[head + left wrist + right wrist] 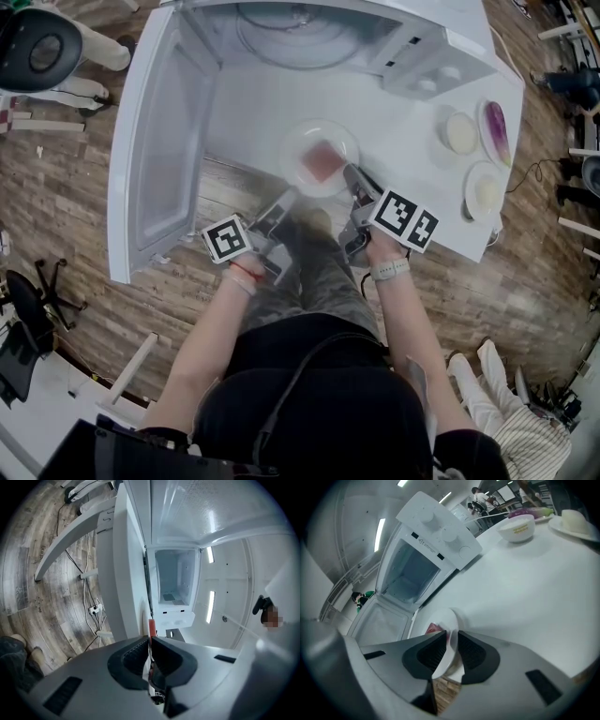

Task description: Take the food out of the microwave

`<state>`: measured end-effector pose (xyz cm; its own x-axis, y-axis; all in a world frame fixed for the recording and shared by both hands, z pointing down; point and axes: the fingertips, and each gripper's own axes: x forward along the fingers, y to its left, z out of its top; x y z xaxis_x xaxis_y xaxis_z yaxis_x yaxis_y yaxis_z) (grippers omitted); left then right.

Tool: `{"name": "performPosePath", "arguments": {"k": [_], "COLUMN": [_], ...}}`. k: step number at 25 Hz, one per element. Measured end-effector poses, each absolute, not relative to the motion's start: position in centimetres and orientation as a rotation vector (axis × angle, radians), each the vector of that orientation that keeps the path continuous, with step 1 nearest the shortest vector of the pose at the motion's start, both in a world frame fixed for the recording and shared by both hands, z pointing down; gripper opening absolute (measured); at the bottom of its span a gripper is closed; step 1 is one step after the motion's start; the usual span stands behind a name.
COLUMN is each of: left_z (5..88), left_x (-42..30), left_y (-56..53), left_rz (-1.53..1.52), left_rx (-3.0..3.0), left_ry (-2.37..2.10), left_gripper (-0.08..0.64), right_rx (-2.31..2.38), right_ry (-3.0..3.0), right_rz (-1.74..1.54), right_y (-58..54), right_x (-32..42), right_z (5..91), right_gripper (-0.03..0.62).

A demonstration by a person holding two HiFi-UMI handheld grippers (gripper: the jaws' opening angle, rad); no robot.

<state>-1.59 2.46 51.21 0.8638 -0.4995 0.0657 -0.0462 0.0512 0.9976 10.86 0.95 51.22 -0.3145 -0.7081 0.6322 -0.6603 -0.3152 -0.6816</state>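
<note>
Seen from above, a white counter (422,178) carries a microwave (309,42) at its far side, its door (155,150) swung open to the left. A plate (293,148) of red food (322,163) is at the counter's near edge, outside the microwave. The left tool (150,649) is pressed together on the plate's left rim (seen edge-on between its pads). The right tool (451,643) has its jaws slightly spread around the plate's right rim, not squeezing it. Three dishes (460,133) lie well apart on the right
</note>
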Motion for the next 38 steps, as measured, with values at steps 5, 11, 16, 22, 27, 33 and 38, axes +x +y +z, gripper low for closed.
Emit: {"name": "performPosePath", "arguments": {"k": [5,11,16,22,27,33,38], "left_z": [51.4,51.3,51.5,51.5,51.3,51.1,50.8], "left_x": [-1.5,-1.1,-1.2,-1.2,-0.8,-0.8,-0.8], "left_y": [2.3,2.0,1.8,1.7,1.4,1.4,1.4], "left_rz": [-0.378,-0.395,-0.402,-0.405,-0.418,-0.414,-0.408], "left_rx": [1.471,1.454,1.436,1.438,1.436,1.43,1.432], "left_ry": [-0.459,-0.463,-0.476,-0.482,-0.482,-0.491,-0.479], "left_gripper": [0.025,0.025,0.025,0.025,0.025,0.025,0.041], "right_rx": [-1.786,-1.823,-1.854,-1.826,-1.807,-1.768,-1.733], "right_ry": [1.836,1.81,1.809,1.772,1.79,1.824,1.824], "right_rz": [-1.721,-1.612,-1.551,-1.538,-1.553,-1.559,-1.587], "right_y": [0.7,0.5,0.6,1.1,1.7,2.5,3.1], "right_x": [10.5,11.3,12.1,12.7,12.3,11.3,10.5], "right_z": [50.8,50.1,49.6,49.5,49.7,49.8,50.1], "right_gripper": [0.14,0.158,0.158,0.158,0.158,0.155,0.152]}}
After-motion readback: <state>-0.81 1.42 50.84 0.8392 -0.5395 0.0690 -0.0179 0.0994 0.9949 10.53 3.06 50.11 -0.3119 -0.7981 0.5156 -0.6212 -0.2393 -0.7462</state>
